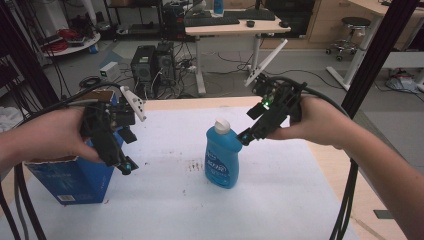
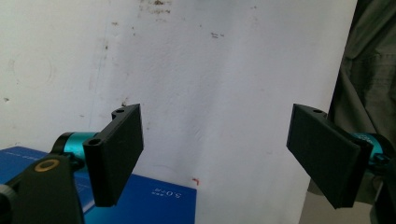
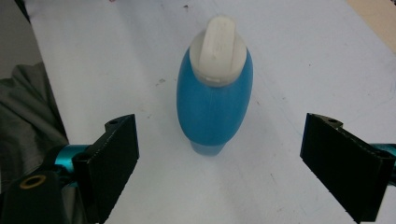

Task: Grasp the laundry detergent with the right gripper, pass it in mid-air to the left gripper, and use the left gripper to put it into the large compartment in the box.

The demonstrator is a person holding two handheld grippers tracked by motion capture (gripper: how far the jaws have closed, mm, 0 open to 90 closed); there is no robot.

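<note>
My blue plastic bottle with a white cap (image 1: 222, 156) stands upright mid-table on the white table cover (image 1: 280, 190). My blue cardboard box (image 1: 70, 180) sits well to its left, near the cover's left edge.

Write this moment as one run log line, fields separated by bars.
right hand-held gripper: open, above blue bottle | left hand-held gripper: open, by blue box | bottle: upright, not gripped
</note>
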